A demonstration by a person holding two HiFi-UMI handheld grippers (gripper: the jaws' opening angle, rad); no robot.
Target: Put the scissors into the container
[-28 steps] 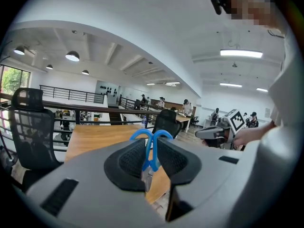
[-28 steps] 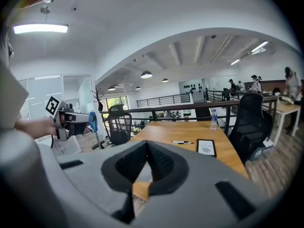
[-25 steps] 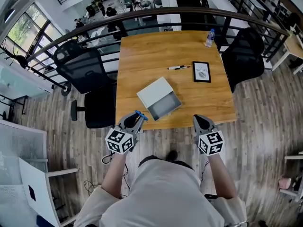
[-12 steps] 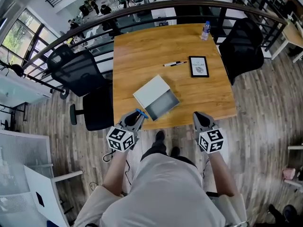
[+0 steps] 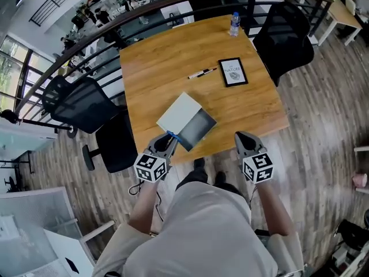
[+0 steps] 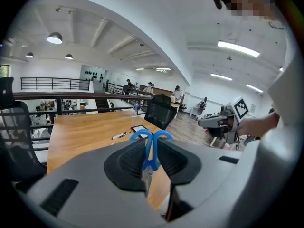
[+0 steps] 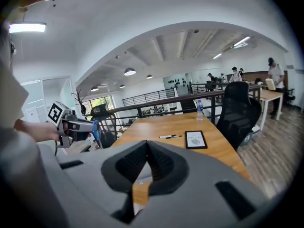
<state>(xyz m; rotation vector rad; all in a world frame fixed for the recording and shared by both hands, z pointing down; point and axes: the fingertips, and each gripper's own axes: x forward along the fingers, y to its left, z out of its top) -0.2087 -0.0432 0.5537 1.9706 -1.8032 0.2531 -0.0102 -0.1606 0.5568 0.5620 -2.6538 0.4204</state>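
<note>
Table (image 5: 167, 79): a square wooden top stood in front of the person, with a dark railing (image 5: 173, 2) curving past its far side.
Chairs: one black office chair (image 5: 78, 103) stood at the table's left side and another (image 5: 282, 36) at its far right corner.
Container (image 5: 185, 121): a pale box lay open on the table near the front edge, its white lid to the far left and its grey inside facing up.
Left gripper (image 5: 163, 145): it was held just off the table's front edge, close to the container's near corner, with its jaws clamped on the scissors.
Right gripper (image 5: 245, 142): it was held off the front edge, well to the right of the container, with its pads together at the tips and nothing between them.
Card (image 5: 233, 72): a dark-framed card lay flat on the right half of the table.
Scissors (image 6: 151, 148): they were pinched between the left pads, the blue handle loops sticking out past the jaw tips and the blades running back between the jaws; they were not in the container.
Pen (image 5: 202, 73): it lay just left of the card.
Bottle (image 5: 233, 23): a small water bottle stood upright by the far edge.
</note>
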